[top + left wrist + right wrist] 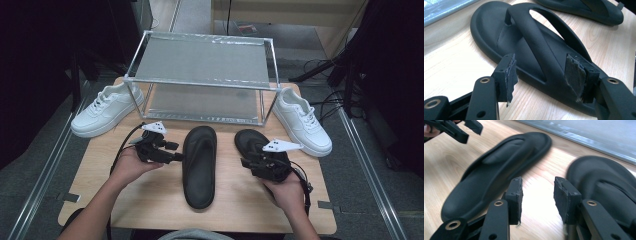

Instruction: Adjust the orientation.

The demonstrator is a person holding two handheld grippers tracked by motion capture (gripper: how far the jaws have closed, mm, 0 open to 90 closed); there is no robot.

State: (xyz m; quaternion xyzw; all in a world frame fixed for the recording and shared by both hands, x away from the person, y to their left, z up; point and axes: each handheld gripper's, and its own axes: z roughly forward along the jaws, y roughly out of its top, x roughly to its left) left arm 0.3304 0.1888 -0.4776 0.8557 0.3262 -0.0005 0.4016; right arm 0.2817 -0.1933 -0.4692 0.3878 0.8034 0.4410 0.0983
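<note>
Left claw [541,72] gapes wide around the middle sandal's [199,165] strap, seemingly untouched; right claw [537,195] stands half-open, empty, above the table [150,195].

Two black flip-flops [199,165] [251,141] lie side by side on the table
</note>
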